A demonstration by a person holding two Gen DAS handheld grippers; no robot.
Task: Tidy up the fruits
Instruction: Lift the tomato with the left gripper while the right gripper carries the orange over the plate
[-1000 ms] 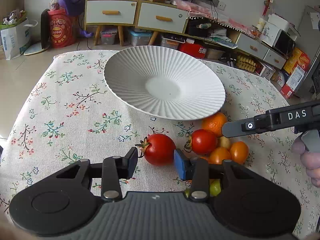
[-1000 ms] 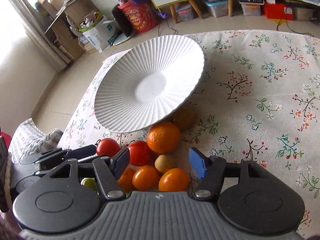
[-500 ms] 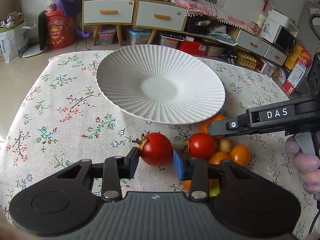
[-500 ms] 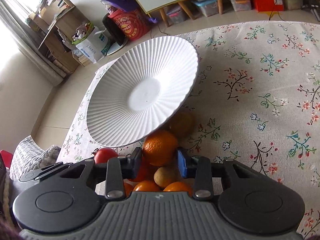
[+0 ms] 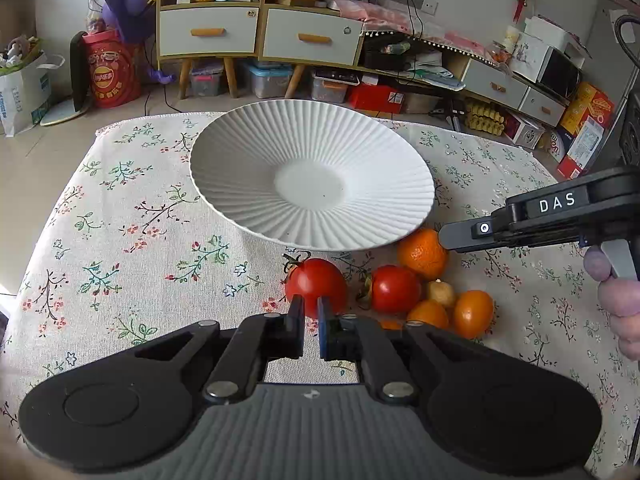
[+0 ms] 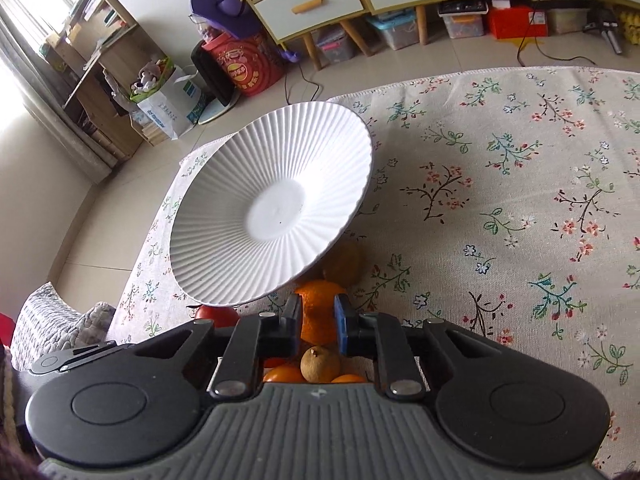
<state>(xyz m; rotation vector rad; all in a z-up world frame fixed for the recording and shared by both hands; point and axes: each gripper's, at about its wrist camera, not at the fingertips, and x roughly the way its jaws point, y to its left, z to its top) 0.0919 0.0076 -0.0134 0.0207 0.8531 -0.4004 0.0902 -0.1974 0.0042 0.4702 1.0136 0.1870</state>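
Note:
A white ribbed plate (image 5: 312, 176) stands empty on the floral tablecloth, with a heap of fruit at its near right rim. My left gripper (image 5: 311, 312) is closing, its jaws almost touching. A red tomato (image 5: 316, 280) sits just past the fingertips, not clamped between them. Beside it lie a second tomato (image 5: 394, 288), a small brown fruit (image 5: 440, 292) and small oranges (image 5: 472, 312). My right gripper (image 6: 318, 314) is closing too, its pads pressing both sides of the large orange (image 6: 318, 320). In the left wrist view its tip (image 5: 444, 236) meets that orange (image 5: 420, 254).
The plate (image 6: 276, 208) overhangs the fruit heap. A person's hand (image 5: 616, 296) holds the right gripper's handle. Bare floral cloth (image 6: 500, 208) spreads to the right of the plate. The table's far edge drops to a tiled floor with cabinets and boxes behind it.
Both grippers' jaws have closed. The right one advanced and its pads closed on the large orange. The tomato that sat between the left fingers now sits just ahead of their tips.

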